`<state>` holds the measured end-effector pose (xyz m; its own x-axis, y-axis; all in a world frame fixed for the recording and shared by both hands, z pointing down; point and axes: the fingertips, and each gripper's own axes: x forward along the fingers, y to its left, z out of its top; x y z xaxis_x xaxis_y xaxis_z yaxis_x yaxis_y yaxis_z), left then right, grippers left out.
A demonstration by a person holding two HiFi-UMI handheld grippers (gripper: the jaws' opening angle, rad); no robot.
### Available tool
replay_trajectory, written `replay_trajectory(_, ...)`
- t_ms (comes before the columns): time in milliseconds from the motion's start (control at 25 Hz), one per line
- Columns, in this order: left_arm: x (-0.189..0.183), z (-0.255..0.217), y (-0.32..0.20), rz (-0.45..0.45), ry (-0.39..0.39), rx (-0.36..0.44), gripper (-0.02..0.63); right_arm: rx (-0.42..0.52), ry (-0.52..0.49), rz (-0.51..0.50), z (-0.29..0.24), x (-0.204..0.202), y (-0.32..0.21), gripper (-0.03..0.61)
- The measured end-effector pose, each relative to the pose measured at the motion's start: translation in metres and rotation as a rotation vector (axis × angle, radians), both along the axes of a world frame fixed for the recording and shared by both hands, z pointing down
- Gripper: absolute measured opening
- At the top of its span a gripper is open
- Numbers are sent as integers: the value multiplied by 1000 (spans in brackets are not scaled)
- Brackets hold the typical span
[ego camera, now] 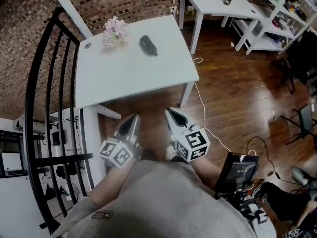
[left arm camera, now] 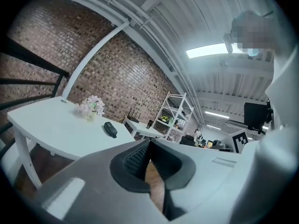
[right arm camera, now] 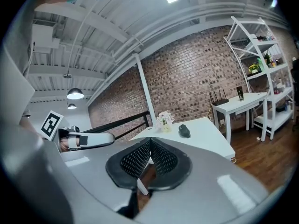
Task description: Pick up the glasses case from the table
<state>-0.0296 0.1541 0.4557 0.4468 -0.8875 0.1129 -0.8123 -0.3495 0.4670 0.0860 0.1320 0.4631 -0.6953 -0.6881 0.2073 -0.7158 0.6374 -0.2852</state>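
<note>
Markings: each of my 2 grippers carries a marker cube printed with black-and-white square codes. The patch on my shirt is too small to read. My left gripper has its jaws pressed together with nothing between them, and my right gripper is in the same condition. Both hang over the wood floor, short of the white table. The dark glasses case lies on the table's far half, near the flowers, ahead of both tips and well apart from them.

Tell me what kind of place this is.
Probably a loft-style workshop or office: a bare brick wall, a white table, and a shelf rack full of supplies.
</note>
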Motion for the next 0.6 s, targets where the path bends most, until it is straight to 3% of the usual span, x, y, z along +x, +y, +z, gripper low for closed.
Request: replay_trajectory(600, -60, 4, -123, 46, 49, -10, 2, -20, 64, 41, 8, -64, -114, 12)
